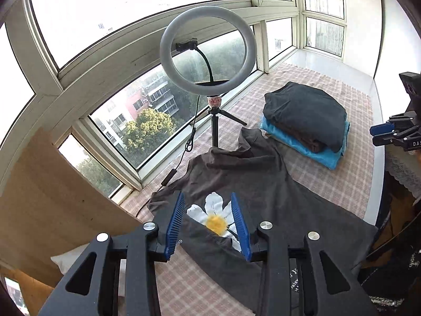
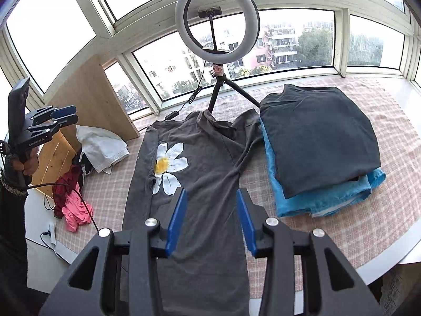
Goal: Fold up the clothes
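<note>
Under the window, on the checked cloth, your work lies spread out. Biggest is the grey shirt with the daisy print, lying flat with its long axis running from the collar near the tripod down toward you. One long side looks already turned in over the daisy; the other sleeve is bunched toward the pile of folded dark and blue clothes that sits just beside the shirt. A heap of white, red and pink clothes waits at the shirt's other side, near the wooden board.

Your right gripper hangs above the shirt's lower middle, jaws partly apart, nothing between them but air. Your left gripper is also part-open and empty, raised over the daisy side; in the right wrist view it sits high and well off the shirt's edge.

So the shirt lies straight ahead and below both grippers, lengthwise along your line of reach. The right one is the nearer to the cloth. The next fold, I judge, brings hem to collar, so each gripper needs one hem corner.
</note>
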### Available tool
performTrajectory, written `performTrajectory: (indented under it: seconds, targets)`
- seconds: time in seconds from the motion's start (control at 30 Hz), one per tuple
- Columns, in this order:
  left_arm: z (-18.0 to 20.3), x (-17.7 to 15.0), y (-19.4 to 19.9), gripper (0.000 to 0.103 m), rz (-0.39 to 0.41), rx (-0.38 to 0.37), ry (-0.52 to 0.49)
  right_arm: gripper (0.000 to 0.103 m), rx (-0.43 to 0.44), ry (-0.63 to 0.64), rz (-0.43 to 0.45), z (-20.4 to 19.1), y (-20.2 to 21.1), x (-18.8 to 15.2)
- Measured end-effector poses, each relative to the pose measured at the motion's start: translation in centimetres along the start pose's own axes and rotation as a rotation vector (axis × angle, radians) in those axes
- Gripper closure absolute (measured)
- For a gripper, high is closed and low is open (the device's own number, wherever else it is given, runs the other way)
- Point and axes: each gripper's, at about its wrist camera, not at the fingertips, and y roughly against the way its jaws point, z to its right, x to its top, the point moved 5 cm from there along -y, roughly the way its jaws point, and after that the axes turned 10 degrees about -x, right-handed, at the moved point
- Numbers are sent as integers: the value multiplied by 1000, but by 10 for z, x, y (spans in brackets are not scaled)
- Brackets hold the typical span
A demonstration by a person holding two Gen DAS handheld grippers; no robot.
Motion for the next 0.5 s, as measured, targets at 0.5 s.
performTrajectory:
  seconds: [0.5]
  targets:
    - [31, 61, -272, 67, -293, -153, -273, 64, -81, -148, -213, 41, -246, -23]
